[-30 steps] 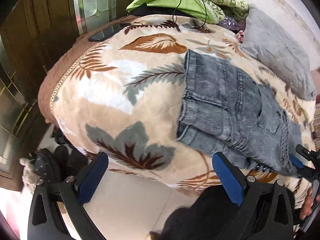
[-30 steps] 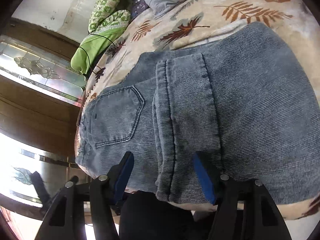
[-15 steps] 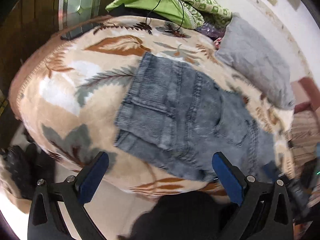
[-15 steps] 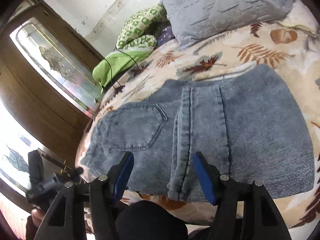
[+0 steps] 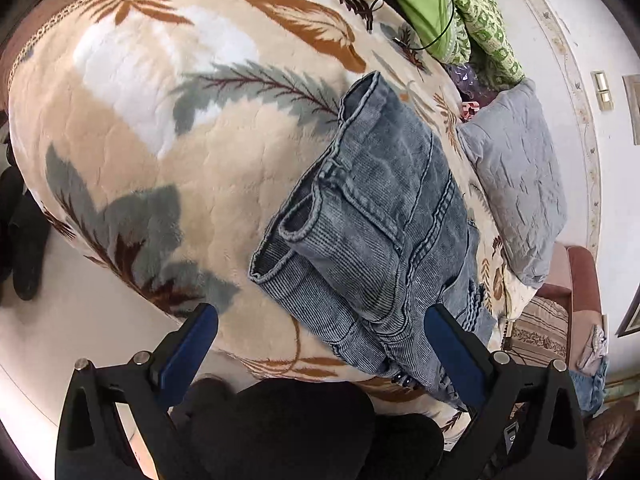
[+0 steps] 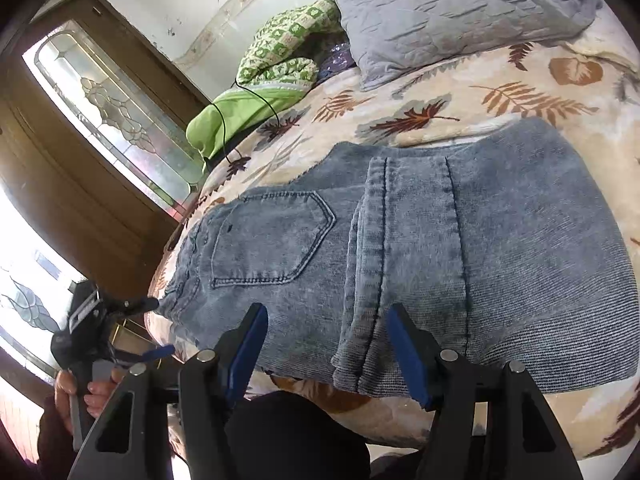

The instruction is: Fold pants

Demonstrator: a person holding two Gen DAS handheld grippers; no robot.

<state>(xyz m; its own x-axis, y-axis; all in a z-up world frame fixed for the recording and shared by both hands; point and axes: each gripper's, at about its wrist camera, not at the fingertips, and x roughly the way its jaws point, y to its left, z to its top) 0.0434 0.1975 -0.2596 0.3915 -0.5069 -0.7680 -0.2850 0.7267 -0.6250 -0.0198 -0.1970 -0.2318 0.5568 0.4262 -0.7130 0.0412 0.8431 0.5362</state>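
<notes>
One wide bed blanket (image 5: pixel 168 184), beige with brown and grey leaf prints, filled most of both views, and a broad stretch of it lay bare on the left-wrist side of the pants, running out to its rounded near edge above pale floor (image 5: pixel 36 364). The folded grey denim pants (image 5: pixel 380 240) lay close to that near edge, their leg hems stacked and facing the bare stretch, the waist end reaching toward the blanket's right side. In the right wrist view the pants (image 6: pixel 420 248) showed a back pocket on the left and a folded-over leg panel on the right, with the lower edge nearly at the blanket's (image 6: pixel 500 92) drop. A grey quilted pillow (image 6: pixel 448 12) sat near the far edge, well apart from the pants, beside a green patterned bundle (image 6: pixel 280 56) and a lime cloth crossed by a black cable. A wooden door with leaded glass (image 6: pixel 108 128) stood beyond the bed corner.

The left gripper (image 5: pixel 320 352) hung off the bed's near edge, jaws spread wide and holding nothing, pointed across the pants. The right gripper (image 6: pixel 328 348) hovered just over the pants' near edge, its blue pads likewise spread and not touching cloth. The right wrist view also caught the left gripper (image 6: pixel 116 324), fingers parted, gripped in the person's left hand (image 6: pixel 84 396).
</notes>
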